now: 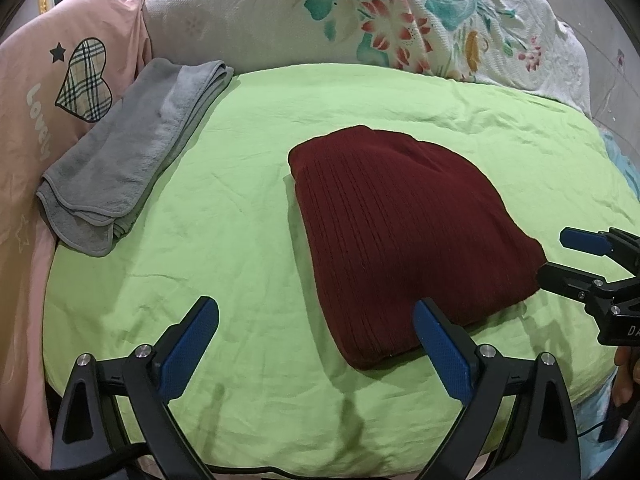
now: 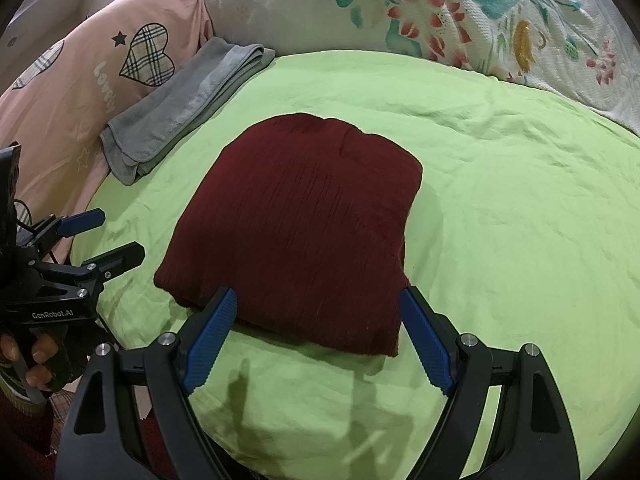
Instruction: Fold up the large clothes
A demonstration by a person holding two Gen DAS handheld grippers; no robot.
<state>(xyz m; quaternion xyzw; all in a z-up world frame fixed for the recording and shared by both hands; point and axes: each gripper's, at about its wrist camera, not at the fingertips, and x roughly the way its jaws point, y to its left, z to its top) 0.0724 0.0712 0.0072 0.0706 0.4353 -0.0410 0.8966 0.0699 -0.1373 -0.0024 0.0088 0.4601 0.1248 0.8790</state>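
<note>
A dark red ribbed knit garment (image 1: 404, 236) (image 2: 296, 232) lies folded into a compact pad on the light green sheet (image 1: 224, 208) (image 2: 520, 216). My left gripper (image 1: 316, 312) hovers open at the garment's near left corner, nothing between its blue pads. My right gripper (image 2: 318, 300) hangs open over the garment's near edge, its fingers apart from the cloth. Each gripper shows in the other's view: the right one (image 1: 560, 256) at the right edge, the left one (image 2: 116, 236) at the left edge, both open.
A folded grey towel (image 1: 128, 156) (image 2: 180, 112) lies at the sheet's far left. Behind it are a pink pillow with a plaid heart (image 1: 60, 92) (image 2: 100, 64) and a white floral quilt (image 1: 360, 16) (image 2: 440, 12). A hand (image 2: 36, 360) holds the left gripper's handle.
</note>
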